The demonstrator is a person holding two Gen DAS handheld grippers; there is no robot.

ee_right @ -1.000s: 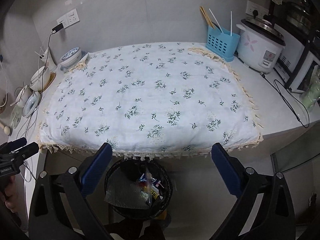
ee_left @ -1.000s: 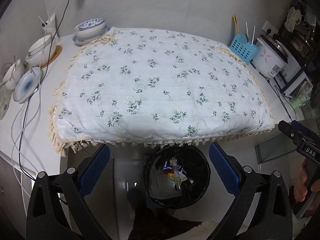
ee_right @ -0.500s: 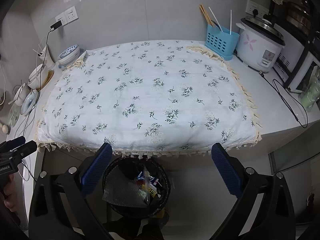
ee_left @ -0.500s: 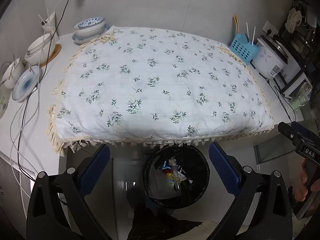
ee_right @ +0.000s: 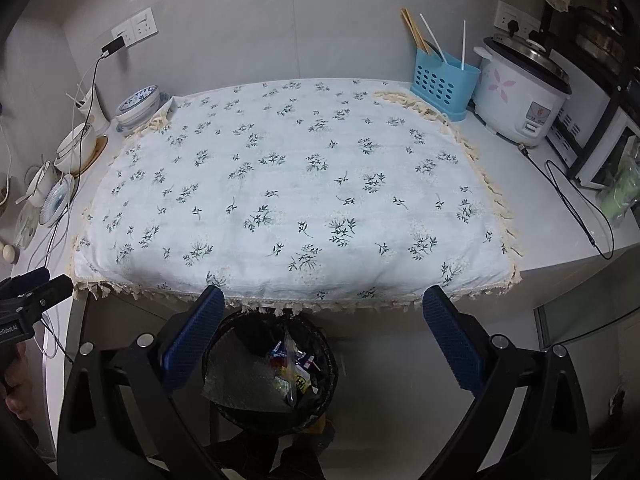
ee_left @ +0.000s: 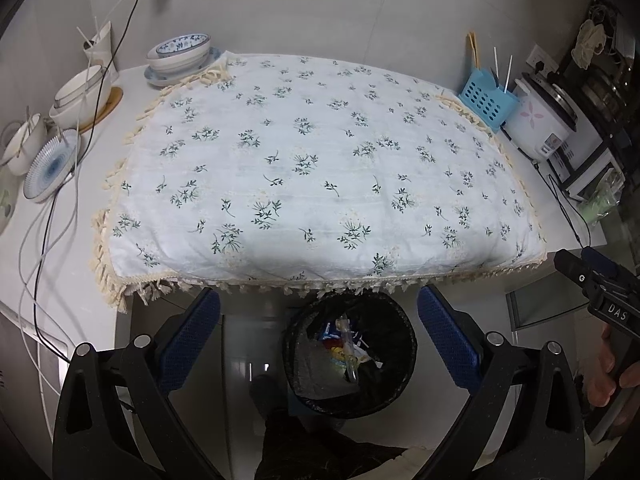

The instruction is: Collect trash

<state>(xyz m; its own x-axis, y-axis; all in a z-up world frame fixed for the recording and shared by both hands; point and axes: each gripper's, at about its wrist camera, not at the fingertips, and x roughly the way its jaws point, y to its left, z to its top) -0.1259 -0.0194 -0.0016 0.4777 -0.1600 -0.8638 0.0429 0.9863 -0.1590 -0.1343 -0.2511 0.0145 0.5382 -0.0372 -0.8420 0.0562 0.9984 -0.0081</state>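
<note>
A black trash bin (ee_left: 405, 344) stands on the floor below the counter's front edge, with wrappers and a clear plastic piece (ee_left: 347, 350) inside; it also shows in the right wrist view (ee_right: 332, 364). My left gripper (ee_left: 318, 312) is open and empty, held above the bin. My right gripper (ee_right: 324, 312) is open and empty, also above the bin. Each gripper shows at the edge of the other's view, the right one (ee_left: 592, 280) and the left one (ee_right: 32, 292). The floral tablecloth (ee_left: 320, 160) bears no trash.
Bowls and plates (ee_left: 180, 54) stand at the counter's left with cables (ee_left: 44, 216). A blue utensil holder (ee_right: 444, 80), a rice cooker (ee_right: 520, 96) and a rack stand at the right, with a black cord (ee_right: 576, 208) on the counter.
Both grippers have drawn slightly nearer the counter and a little higher; the scene is otherwise unchanged and both stay open and empty.
</note>
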